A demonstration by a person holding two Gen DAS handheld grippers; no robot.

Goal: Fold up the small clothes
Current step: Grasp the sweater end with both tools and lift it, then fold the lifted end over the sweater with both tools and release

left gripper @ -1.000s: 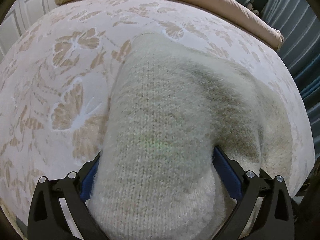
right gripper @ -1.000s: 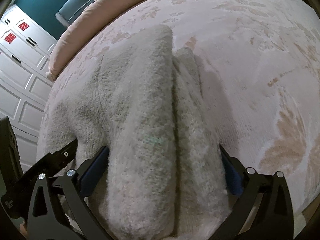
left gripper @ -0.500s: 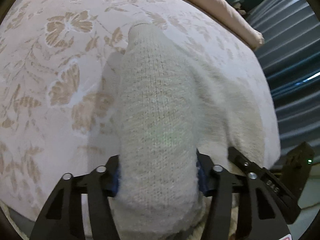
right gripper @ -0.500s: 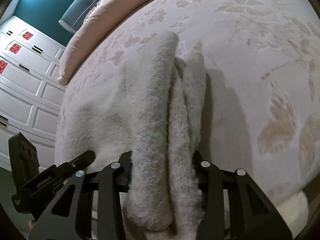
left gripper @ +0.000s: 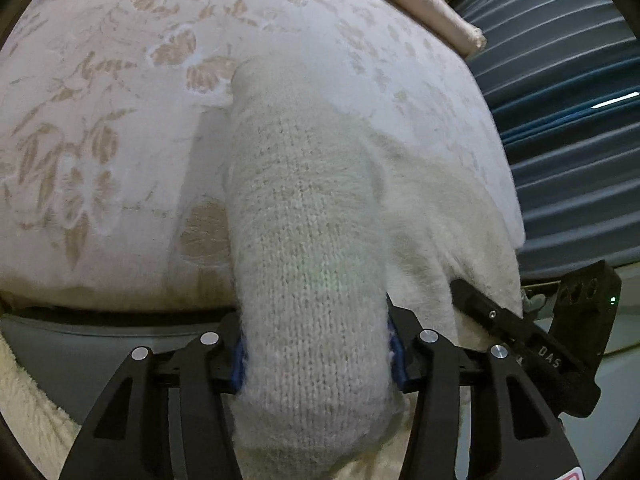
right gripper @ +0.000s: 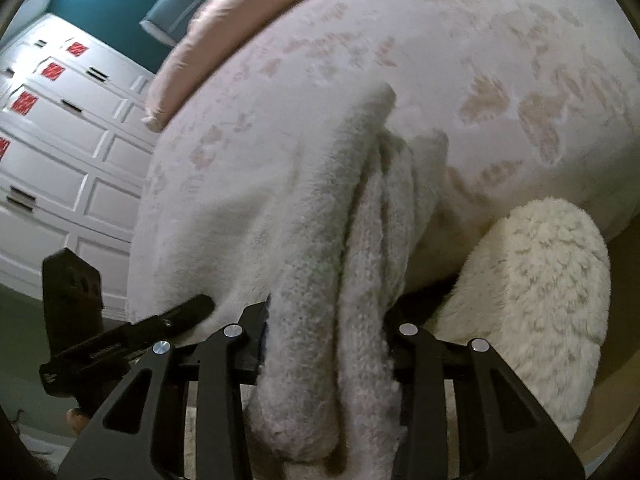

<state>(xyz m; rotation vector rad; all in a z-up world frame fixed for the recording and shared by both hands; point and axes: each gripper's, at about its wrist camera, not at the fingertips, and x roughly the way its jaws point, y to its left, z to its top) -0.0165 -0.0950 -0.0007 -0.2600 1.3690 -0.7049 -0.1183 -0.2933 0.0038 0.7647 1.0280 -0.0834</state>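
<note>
Both grippers had closed from wide open a second before onto bunched knit, and the bed edge had since come into sight below each.

Left gripper point(left gripper: 316, 354): fingers point(left gripper: 239, 356) clamped on a rolled thickness of the cream sweater point(left gripper: 308, 216), blue pads pressed into its sides, jaws closing a shade more. Sweater ran from the fingers up onto the bed point(left gripper: 100, 120), its far end resting on the floral cover. More of the knit spread off to the right, toward the other gripper's black body at the right edge.

Right gripper point(right gripper: 324, 344): fingers point(right gripper: 400, 346) clamped on two or three gathered folds of the sweater point(right gripper: 312, 240), which trailed away over the bed point(right gripper: 460, 60). Rest of the garment lay flat on the cover to the left.

Fluffy white sleeve point(right gripper: 540, 300) showed at lower right of the right view, just beside the fingers. Peach pillow point(right gripper: 224, 28) lay at the far bed edge. White wardrobe point(right gripper: 60, 152) stood beyond, on the left. Pleated blue curtain point(left gripper: 560, 100) hung at right of the left view.
</note>
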